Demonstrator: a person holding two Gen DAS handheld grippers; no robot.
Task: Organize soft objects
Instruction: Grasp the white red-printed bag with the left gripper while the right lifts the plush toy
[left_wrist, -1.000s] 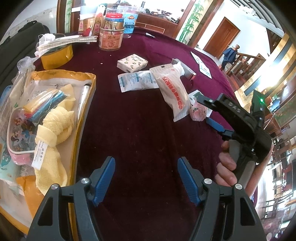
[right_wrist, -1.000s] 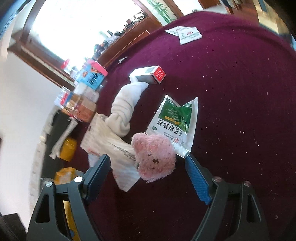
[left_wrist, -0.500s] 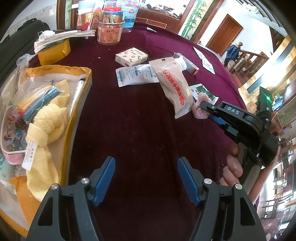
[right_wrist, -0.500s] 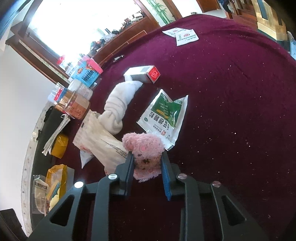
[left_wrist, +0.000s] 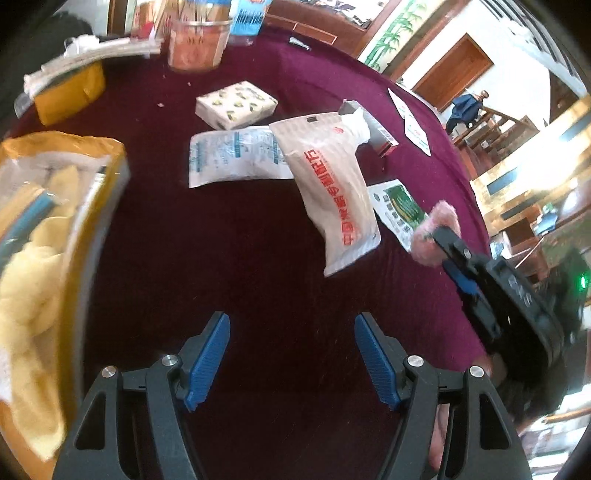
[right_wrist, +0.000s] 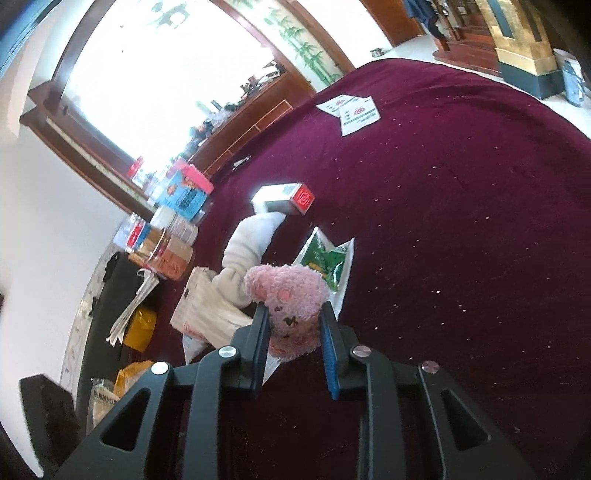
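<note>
My right claw (right_wrist: 291, 325) is clamped on the pink plush toy (right_wrist: 286, 295), whose lower part is hidden between the pads; it looks fuzzy, with a darker pink spot, and I cannot tell whether it clears the maroon surface (right_wrist: 461, 240). My left claw (left_wrist: 291, 354) gapes wide, holding nothing. At the surface's left edge, the yellow towel (left_wrist: 26, 295) in the tray (left_wrist: 94, 236) is blurred and cut off.

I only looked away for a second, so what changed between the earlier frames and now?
The right gripper, open around the pink plush toy a second ago, has shut on it and lifted it off the green packet. The left gripper stayed open and empty over the maroon tablecloth; the yellow towel remains in its tray.
</note>
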